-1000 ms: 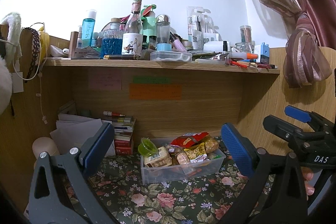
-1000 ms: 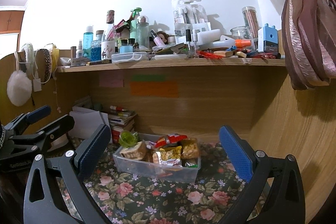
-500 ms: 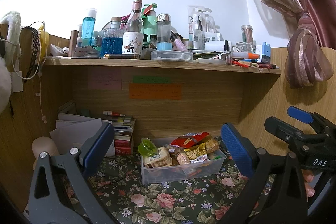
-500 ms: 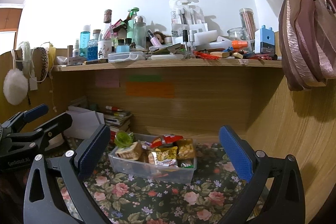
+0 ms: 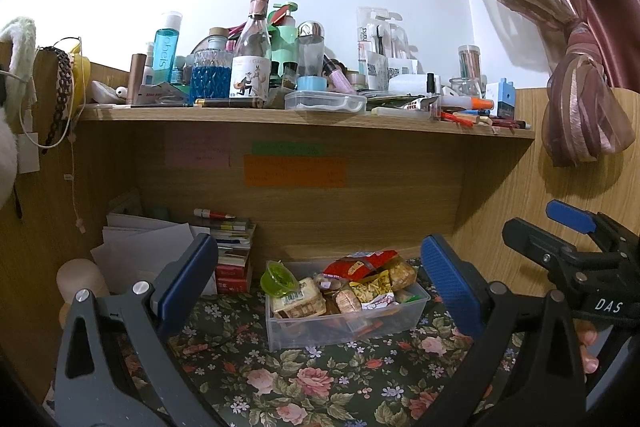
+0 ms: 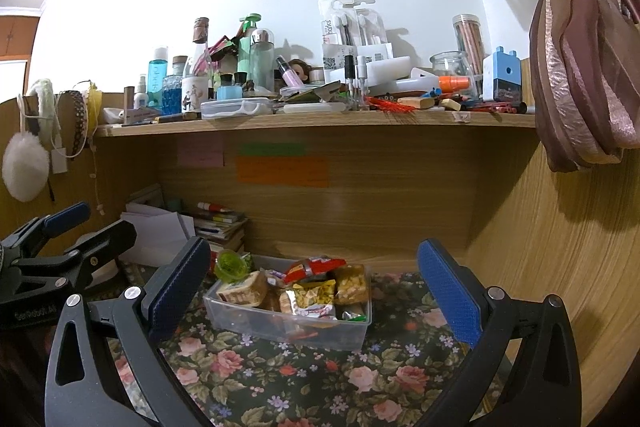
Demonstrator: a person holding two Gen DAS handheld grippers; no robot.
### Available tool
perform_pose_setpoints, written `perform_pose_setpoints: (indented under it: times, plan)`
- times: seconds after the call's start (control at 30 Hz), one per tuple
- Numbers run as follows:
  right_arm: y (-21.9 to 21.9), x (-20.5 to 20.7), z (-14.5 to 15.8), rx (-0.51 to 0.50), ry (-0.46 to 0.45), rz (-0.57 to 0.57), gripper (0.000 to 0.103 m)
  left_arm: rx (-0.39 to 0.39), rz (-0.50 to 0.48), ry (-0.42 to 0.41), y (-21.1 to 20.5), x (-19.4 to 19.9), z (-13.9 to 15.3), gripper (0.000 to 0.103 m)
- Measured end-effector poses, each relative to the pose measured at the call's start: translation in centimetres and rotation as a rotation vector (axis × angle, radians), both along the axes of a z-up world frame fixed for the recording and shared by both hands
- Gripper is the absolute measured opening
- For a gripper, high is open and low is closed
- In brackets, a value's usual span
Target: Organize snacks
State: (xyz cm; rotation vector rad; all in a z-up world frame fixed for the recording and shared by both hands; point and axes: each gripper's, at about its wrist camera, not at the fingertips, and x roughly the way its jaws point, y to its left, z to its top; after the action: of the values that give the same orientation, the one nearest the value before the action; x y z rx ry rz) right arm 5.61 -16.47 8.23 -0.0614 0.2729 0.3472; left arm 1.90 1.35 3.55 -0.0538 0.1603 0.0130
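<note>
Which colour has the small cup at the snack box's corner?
Bright green cup, clearest in the left wrist view.

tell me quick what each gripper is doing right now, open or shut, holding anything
Left gripper: open, holding nothing.
Right gripper: open, holding nothing.

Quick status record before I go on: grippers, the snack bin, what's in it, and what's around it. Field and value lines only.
left gripper: open, empty, short of the bin
right gripper: open, empty, short of the bin
snack bin: clear plastic, no lid, on the floral cloth
contents: green jelly cup at the left end, red packet on top, yellow packet, biscuit pack
behind left: stack of books, white papers
above: cluttered wooden shelf
</note>
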Motion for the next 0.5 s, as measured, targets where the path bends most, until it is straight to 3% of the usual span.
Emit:
perform_pose_setpoints:
  times: [0.5]
  plan:
    - [0.01, 0.61, -0.40, -0.001, 0.013, 0.006, 0.103, -0.004, 0.002, 0.008, -0.15, 0.06, -0.26, 0.103]
